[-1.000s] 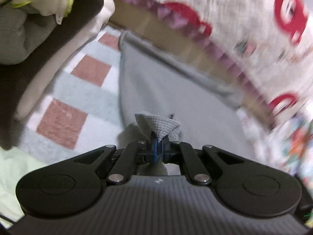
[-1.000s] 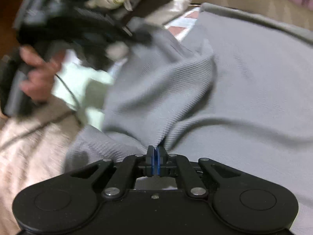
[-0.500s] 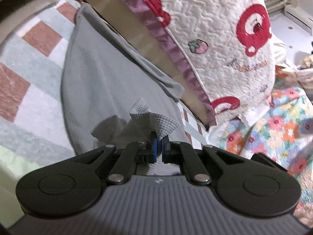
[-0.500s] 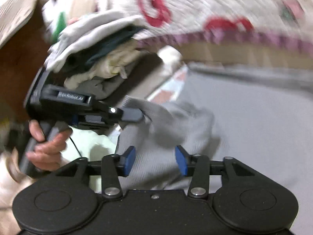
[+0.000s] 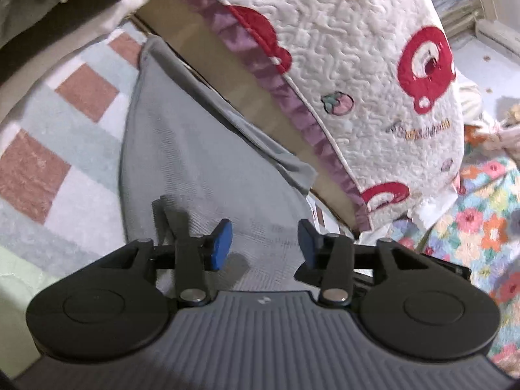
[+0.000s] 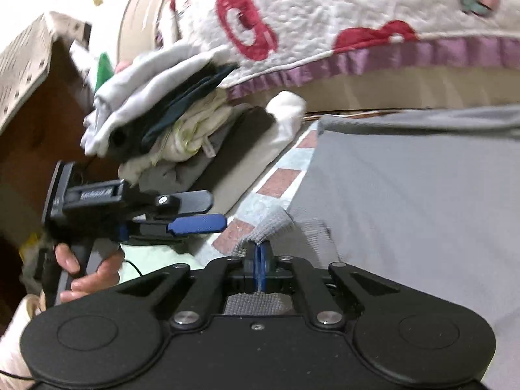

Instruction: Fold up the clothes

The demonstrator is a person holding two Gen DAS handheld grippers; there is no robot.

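Left gripper [image 5: 261, 243] spread wide, blue pads [image 5: 221, 243] apart, holding nothing, hovering just above the grey garment [image 5: 201, 169]. Right gripper [image 6: 258, 255] pressed together, pinching a ribbed grey corner of the same garment [image 6: 406, 195], lifted a little from the cloth under it. Garment lying flat on the checked blanket [image 5: 61, 149] with pink and pale squares, far edge close under the quilted cover [image 5: 373, 74] with red patterns and purple frill. To the left in the right wrist view, a pile of folded clothes [image 6: 169, 123], and just below it the left gripper [image 6: 195, 214] seen from the side, held by a hand [image 6: 87, 273].
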